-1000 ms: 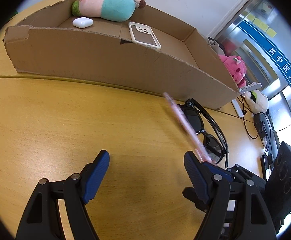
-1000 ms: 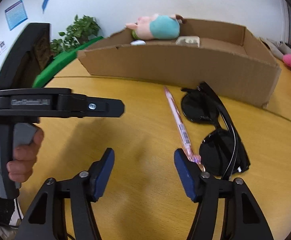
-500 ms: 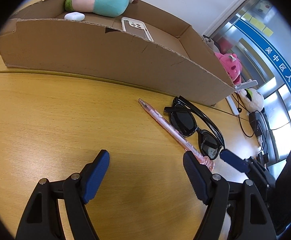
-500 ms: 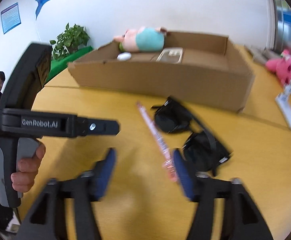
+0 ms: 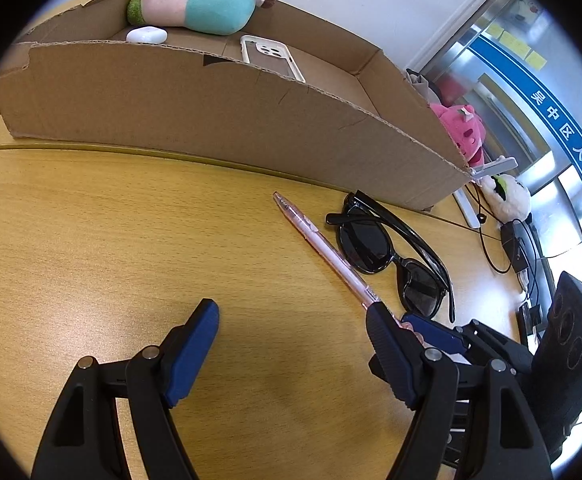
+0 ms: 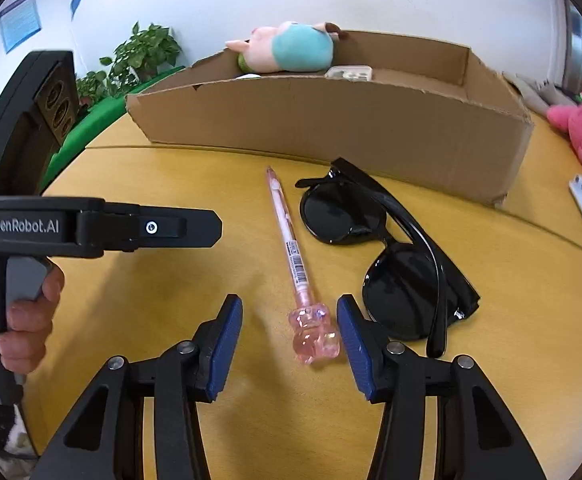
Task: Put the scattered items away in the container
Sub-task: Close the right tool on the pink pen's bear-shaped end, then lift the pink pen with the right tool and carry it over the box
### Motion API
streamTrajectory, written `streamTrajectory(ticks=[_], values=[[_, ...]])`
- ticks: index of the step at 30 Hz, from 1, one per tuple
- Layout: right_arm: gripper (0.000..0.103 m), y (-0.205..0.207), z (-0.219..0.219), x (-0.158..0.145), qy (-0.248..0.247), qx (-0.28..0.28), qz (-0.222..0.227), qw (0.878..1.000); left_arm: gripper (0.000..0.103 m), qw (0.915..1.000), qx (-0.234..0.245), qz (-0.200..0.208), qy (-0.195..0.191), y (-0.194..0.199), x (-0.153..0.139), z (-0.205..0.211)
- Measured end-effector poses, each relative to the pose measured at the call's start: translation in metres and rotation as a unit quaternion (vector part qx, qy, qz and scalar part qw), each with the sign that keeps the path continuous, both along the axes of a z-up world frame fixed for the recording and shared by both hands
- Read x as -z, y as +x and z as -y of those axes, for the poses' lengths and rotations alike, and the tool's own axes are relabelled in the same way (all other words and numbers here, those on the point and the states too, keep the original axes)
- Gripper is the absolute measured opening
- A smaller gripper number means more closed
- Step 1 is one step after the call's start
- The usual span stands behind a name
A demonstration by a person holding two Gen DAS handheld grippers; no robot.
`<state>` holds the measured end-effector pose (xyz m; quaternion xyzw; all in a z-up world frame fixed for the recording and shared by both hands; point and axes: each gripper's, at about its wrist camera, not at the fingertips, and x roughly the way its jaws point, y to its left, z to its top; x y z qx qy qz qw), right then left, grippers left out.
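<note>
The pen [image 6: 289, 240] lies on the desk [image 6: 139, 288] in front of the box [image 6: 331, 120], just beside the sunglasses [image 6: 387, 256] and not touching them as far as I can see. Its pink charm end [image 6: 314, 334] sits between the fingers [image 6: 225, 344] of the right gripper [image 6: 289, 344]. These fingers have just been closing around it, but they are apart from it on both sides and do not press on it yet.

The left gripper [image 5: 291, 344] waits near the right one over bare desk, its fingers wide apart and holding nothing.

I judge that the step in hand is to take the pen. To do it well, the right gripper should go a little further forward, so that the fingers close on the straight barrel and not on the knobby charm, which may slip or turn. The right finger is very near the sunglasses, so it should close without pushing them. Then lift the pen well above the near wall of the box before moving over it, and release it on a free part of the bottom, away from the plush [image 6: 291, 50] and the phone case [image 6: 349, 73].
</note>
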<state>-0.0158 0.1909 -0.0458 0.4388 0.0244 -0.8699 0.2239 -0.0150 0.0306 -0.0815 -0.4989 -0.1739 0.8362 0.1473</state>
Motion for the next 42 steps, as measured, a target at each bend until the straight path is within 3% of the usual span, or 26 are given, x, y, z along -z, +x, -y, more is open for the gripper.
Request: streamTrajectory(ticks=[5,9,16,18,28,42], values=[[0.027,0.014,0.009,0.000,-0.002,0.022,0.005,1.000,0.075,0.9996,0.007,0.011,0.026,-0.004,0.001,-0.008],[0.024,0.021,0.017,0.002,-0.039,0.034,0.017,0.998,0.072,0.9983,0.023,0.015,0.051,-0.008,0.003,-0.021],[0.024,0.040,0.028,0.005,-0.090,0.020,0.030,0.995,0.008,0.9957,0.022,0.049,0.076,-0.011,0.016,-0.023],[0.024,0.045,0.034,0.006,-0.095,0.010,0.032,0.995,0.008,0.9946,0.019,0.055,0.086,-0.010,0.018,-0.020],[0.023,0.050,0.036,0.004,-0.123,0.000,0.042,0.992,0.008,0.9964,0.014,0.054,0.064,-0.008,0.003,-0.014],[0.024,0.038,0.037,-0.051,-0.145,-0.005,-0.001,0.989,0.008,0.9987,0.027,0.001,0.044,-0.034,-0.069,-0.012]])
